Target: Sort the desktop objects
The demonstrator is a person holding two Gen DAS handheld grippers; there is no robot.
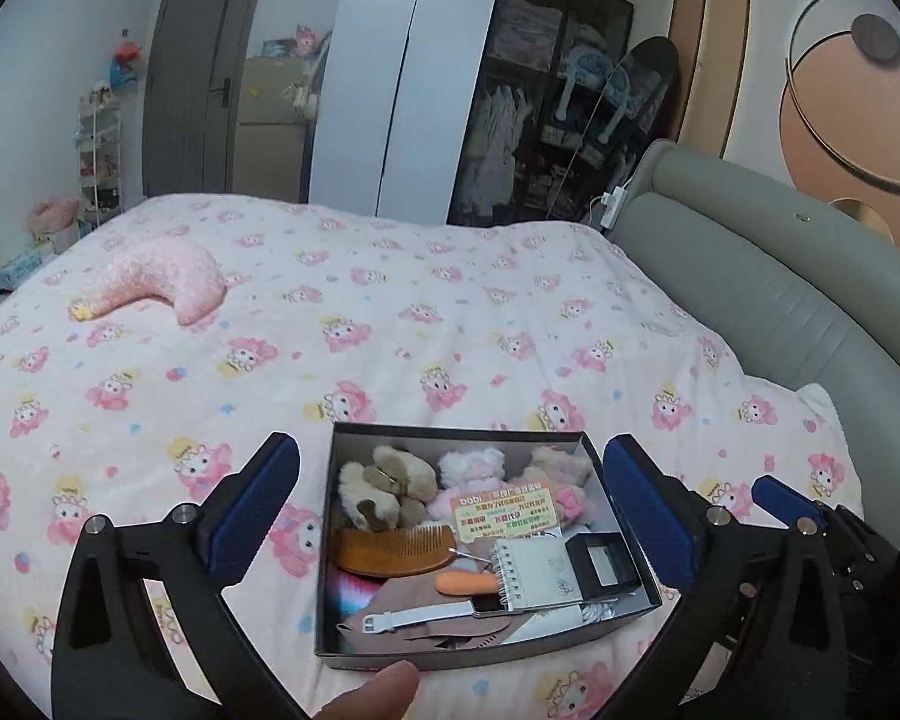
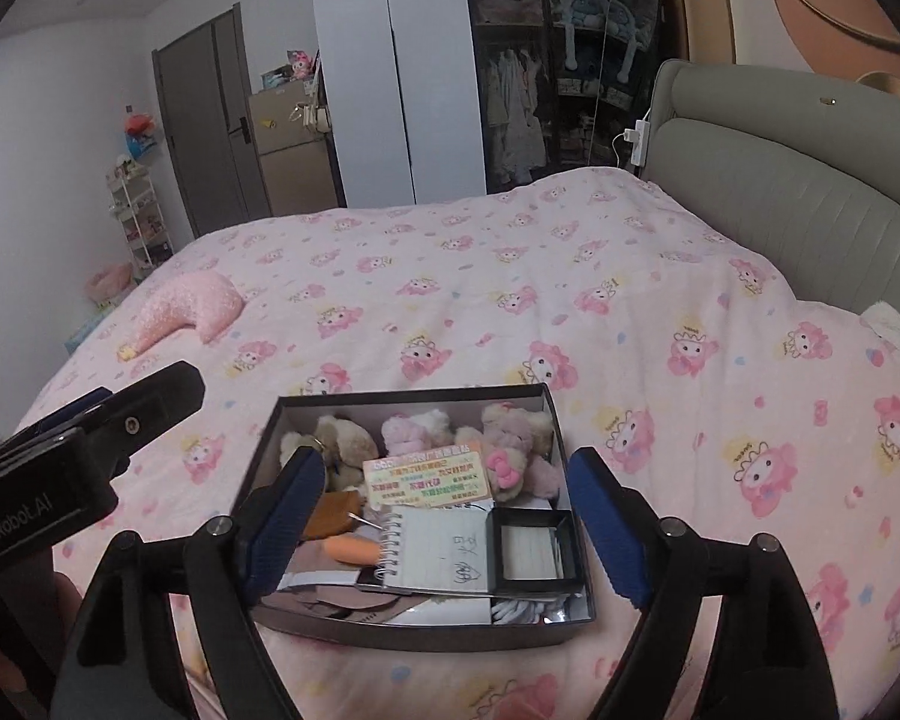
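- the black box (image 1: 621, 615) sits on the pink patterned blanket (image 1: 390, 324) near the bed's front edge, packed with items that overlap one another.
- the left gripper (image 1: 459, 507) is spread wide, its blue pads on either side of the box, holding nothing.
- the right gripper (image 2: 444, 525) is also wide open and empty; its left finger covers part of the wooden comb (image 2: 333, 513).
- a spiral notebook (image 1: 537, 573) lies over the face of a white-strapped watch (image 1: 417, 618), and its handwriting is too small to read.
- plush toys (image 1: 384, 486) crowd the far end, half buried under a printed card (image 1: 501, 513).
- what lies under the brown cloth (image 1: 390, 600) is hidden.
- a pink crescent pillow (image 1: 168, 285) lies well apart on the bed.
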